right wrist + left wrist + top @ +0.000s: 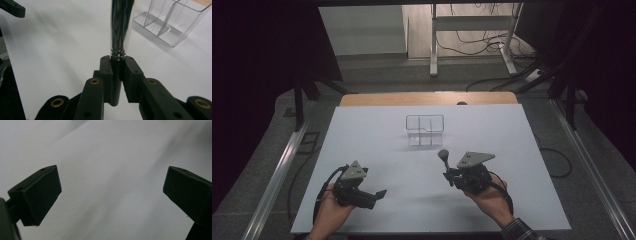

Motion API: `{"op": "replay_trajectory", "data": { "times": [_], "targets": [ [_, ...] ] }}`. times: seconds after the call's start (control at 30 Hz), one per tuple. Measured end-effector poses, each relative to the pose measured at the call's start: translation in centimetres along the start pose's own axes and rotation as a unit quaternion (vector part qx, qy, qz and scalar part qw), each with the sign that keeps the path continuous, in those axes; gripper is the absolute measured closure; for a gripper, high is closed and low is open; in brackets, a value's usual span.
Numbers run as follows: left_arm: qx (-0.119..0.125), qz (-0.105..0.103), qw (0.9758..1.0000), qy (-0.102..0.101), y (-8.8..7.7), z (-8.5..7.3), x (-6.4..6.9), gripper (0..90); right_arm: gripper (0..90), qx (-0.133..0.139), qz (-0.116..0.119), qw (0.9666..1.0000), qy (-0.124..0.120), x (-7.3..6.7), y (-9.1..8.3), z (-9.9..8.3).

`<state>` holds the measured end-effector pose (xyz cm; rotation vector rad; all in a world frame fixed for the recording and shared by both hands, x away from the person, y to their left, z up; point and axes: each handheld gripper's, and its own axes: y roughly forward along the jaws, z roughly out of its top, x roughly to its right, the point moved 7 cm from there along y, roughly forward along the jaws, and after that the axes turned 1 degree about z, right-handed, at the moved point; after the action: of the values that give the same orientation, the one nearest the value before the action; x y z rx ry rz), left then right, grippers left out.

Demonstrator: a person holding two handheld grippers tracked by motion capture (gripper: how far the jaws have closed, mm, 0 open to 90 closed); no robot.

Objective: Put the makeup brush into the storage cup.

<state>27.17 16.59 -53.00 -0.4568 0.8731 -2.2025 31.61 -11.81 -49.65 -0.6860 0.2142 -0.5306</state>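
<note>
A brush [120, 27] is pinched upright by its thin handle in the right tongs [117, 68]; it could tilt before the organizer [172, 20] ahead, left tongs [110, 195] spread

From above my side, the high view looks forward and down across the white table [377, 135]. My left gripper view stares close at bare tabletop. My right gripper view looks along its jaws toward the clear organizer [172, 22], shared with the high view.
</note>
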Motion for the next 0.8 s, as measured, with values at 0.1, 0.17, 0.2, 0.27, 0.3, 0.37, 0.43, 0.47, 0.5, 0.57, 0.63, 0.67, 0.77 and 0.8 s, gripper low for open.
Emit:
{"op": "replay_trajectory", "data": {
  "times": [0.1,0.17,0.2,0.27,0.3,0.37,0.43,0.47,0.5,0.57,0.63,0.67,0.77,0.8],
  "targets": [
    [0.002,0.001,1.0,-0.002,-0.1,-0.2,-0.2,2.1,78.0,0.003,-0.002,1.0,0.003,0.2,-0.1,0.1],
    [0.001,0.001,1.0,-0.004,-0.2,-0.3,-0.3,2.0,77.9,0.007,-0.005,1.0,0.006,0.4,-0.2,0.2],
    [0.001,0.002,1.0,-0.006,-0.3,-0.4,-0.3,2.0,77.9,0.01,-0.005,0.9999,0.007,0.5,-0.2,0.3],
    [0.0,0.004,1.0,-0.006,-0.4,-0.6,-0.4,2.0,77.9,0.012,-0.006,0.9999,0.009,0.6,-0.3,0.4],
    [-0.001,0.004,1.0,-0.007,-0.4,-0.7,-0.5,2.0,77.9,0.013,-0.005,0.9999,0.009,0.6,-0.3,0.5],
    [-0.003,0.007,0.9999,-0.009,-0.5,-0.8,-0.6,2.0,77.9,0.015,-0.008,0.9998,0.008,0.7,-0.3,0.7],
    [-0.002,0.008,0.9999,-0.011,-0.6,-1.0,-0.7,2.0,77.9,0.015,-0.008,0.9998,0.007,0.9,-0.3,0.8],
    [-0.002,0.008,0.9999,-0.012,-0.7,-1.1,-0.8,2.0,77.9,0.016,-0.009,0.9998,0.007,0.9,-0.3,0.9],
    [-0.001,0.01,0.9999,-0.013,-0.8,-1.1,-0.9,2.0,77.9,0.018,-0.009,0.9998,0.009,1.0,-0.3,1.0],
    [-0.001,0.012,0.9998,-0.016,-0.9,-1.4,-1.1,2.0,77.9,0.021,-0.009,0.9996,0.013,1.3,-0.4,1.2],
    [-0.002,0.013,0.9998,-0.018,-1.0,-1.5,-1.2,2.0,77.9,0.022,-0.009,0.9996,0.013,1.4,-0.4,1.2],
    [-0.003,0.014,0.9997,-0.018,-1.1,-1.6,-1.3,2.0,78.0,0.024,-0.009,0.9995,0.015,1.5,-0.4,1.3],
    [-0.003,0.017,0.9996,-0.022,-1.2,-1.8,-1.4,2.0,78.0,0.026,-0.01,0.9995,0.017,1.7,-0.5,1.4],
    [-0.003,0.017,0.9995,-0.024,-1.3,-1.9,-1.5,2.0,78.0,0.028,-0.009,0.9994,0.02,1.9,-0.5,1.6]
  ]
}}
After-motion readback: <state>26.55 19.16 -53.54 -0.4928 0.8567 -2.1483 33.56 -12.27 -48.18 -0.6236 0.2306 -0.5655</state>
